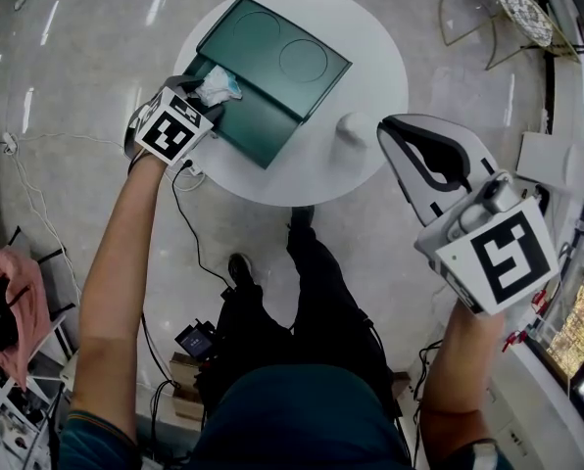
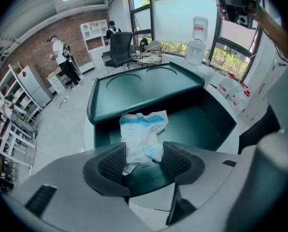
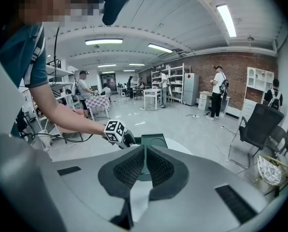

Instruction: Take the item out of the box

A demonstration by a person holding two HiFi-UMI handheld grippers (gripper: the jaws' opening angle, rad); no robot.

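Observation:
A dark green box (image 1: 272, 76) lies open on a round white table (image 1: 365, 52), its lid (image 2: 144, 88) folded back. A crumpled white and blue packet (image 1: 217, 86) rests at the left end of the box's base (image 2: 207, 122). My left gripper (image 1: 206, 96) reaches into that end. In the left gripper view the packet (image 2: 141, 134) fills the gap of the left gripper (image 2: 144, 161), its edges just at the pads and not squeezed. My right gripper (image 1: 395, 130) hangs shut and empty off the table's right side. From the right gripper (image 3: 145, 166) the box (image 3: 151, 140) shows far ahead.
A small white knob (image 1: 351, 125) stands on the table near its right edge. Cables (image 1: 189, 218) trail on the floor below the table, by the person's shoe (image 1: 239, 267). A wire chair (image 1: 488, 13) stands at upper right. People (image 3: 216, 98) stand further off in the room.

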